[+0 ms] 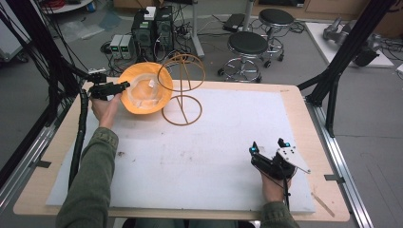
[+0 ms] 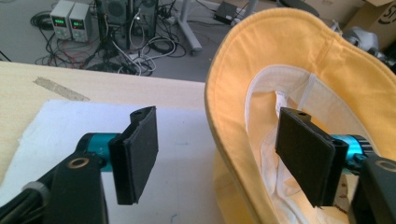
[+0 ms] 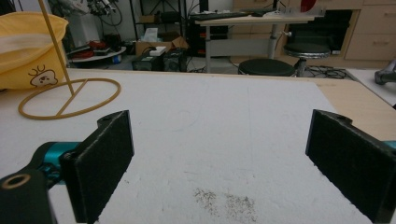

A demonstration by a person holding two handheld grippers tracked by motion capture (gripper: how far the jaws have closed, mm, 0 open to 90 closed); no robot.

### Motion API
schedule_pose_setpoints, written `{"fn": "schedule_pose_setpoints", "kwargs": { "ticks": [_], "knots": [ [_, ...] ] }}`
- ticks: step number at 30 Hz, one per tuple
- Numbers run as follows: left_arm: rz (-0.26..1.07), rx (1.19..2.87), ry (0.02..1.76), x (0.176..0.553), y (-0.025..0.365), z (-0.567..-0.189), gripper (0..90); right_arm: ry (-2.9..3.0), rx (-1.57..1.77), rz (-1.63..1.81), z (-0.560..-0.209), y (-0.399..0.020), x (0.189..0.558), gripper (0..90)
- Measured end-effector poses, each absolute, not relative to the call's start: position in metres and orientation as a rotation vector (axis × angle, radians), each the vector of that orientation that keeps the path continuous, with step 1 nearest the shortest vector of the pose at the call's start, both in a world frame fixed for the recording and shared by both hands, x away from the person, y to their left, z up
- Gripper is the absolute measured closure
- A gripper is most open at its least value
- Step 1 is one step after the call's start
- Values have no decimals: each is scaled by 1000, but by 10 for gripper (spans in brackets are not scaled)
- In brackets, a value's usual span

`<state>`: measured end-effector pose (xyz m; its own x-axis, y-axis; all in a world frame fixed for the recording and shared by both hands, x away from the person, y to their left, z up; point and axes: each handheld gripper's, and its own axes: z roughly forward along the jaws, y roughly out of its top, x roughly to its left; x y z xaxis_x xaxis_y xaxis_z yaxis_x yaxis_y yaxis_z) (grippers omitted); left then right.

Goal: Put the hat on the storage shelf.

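Yellow hat [image 1: 144, 88]: cloth, wide brim, pale lining; at the far left of the white mat [image 1: 199, 156], tilted so its inside faces the camera in the high view; its crown side lies against the upper ring of the wire stand [image 1: 182, 90]; a small cartoon print shows on its outside in the right gripper view [image 3: 41, 77].

Wire stand: tan, a round base ring flat on the mat, an upright rod, a ring on top; just right of the hat.

Left gripper [image 1: 121, 86]: held at the hat's left edge; jaws wide apart; in the left gripper view [image 2: 219, 154] the brim passes between them, one pad inside against the lining, the other outside and clear of the cloth; no grip on the hat.

Right gripper [image 1: 268, 146]: near the front right of the mat, well apart from the hat; jaws wide apart with nothing between them; bare mat with a grey smudge [image 3: 226, 203] below.

Table [image 1: 297, 102]: pale wood, under the mat.
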<state>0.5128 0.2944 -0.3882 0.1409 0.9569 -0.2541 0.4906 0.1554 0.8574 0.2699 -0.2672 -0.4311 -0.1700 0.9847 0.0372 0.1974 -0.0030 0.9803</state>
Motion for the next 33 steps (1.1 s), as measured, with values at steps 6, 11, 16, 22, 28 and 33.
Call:
{"fn": "schedule_pose_setpoints", "kwargs": {
  "ticks": [6,11,16,22,28,33],
  "knots": [
    [594,1500,1438,511,290,-388,548,1496,1266,1250,-432,-263,269,66],
    [584,1486,1406,509,285,-384,857,1484,1275,1252,-431,-266,269,66],
    [555,1493,1394,508,287,-384,868,1492,1262,1248,-431,-265,269,66],
    [571,1464,1403,505,287,-381,868,1492,1267,1249,-431,-265,269,66],
    [584,1433,1398,502,289,-375,868,1490,1268,1252,-431,-265,269,66],
    [604,1388,1388,496,295,-364,868,1483,1275,1253,-431,-265,269,66]
  ]
}}
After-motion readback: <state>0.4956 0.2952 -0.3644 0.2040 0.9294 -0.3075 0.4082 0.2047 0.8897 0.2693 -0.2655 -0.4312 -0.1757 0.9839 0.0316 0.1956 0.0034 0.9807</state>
